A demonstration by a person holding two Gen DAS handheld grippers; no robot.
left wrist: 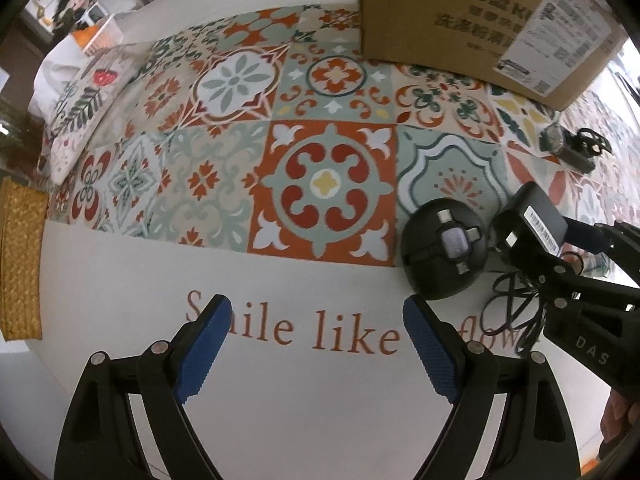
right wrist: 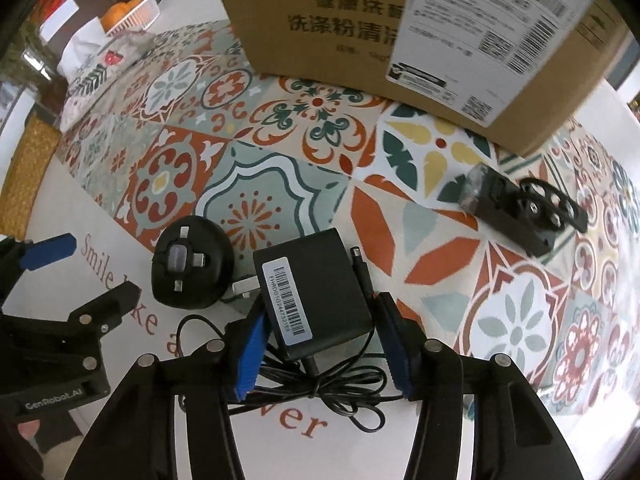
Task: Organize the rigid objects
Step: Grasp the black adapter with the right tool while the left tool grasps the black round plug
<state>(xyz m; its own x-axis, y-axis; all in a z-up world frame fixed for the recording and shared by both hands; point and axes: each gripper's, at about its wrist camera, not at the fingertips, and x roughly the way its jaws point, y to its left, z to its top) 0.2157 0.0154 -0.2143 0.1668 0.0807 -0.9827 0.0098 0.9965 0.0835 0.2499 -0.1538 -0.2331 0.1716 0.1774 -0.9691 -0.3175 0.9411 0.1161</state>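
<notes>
In the right wrist view, the right claw (right wrist: 320,344) sits at the lower centre of the frame, its blue pads (right wrist: 246,354) clenched against the two sides of a black power adapter (right wrist: 316,292) that carries a white barcode label. The adapter lies between the fingers, tilted, with its tangled black cable (right wrist: 320,394) spilling below it toward the bottom of the frame. Just left of the adapter, touching or nearly touching it, rests a round black plug adapter (right wrist: 194,266) with metal prongs facing up. Both lie on a table (right wrist: 280,140) covered by a patterned tile-print cloth with a white border reading "Smile like a flower". At the right of the frame, well apart from the claw, lies a small black bracket with a perforated wheel (right wrist: 532,210). A large cardboard box (right wrist: 340,32) fills the top of the frame. In the left wrist view, the left claw (left wrist: 316,344) occupies the lower centre, released, its fingers spread wide over the bare white border with nothing between them; the round plug adapter (left wrist: 444,250) lies up and to its right.
</notes>
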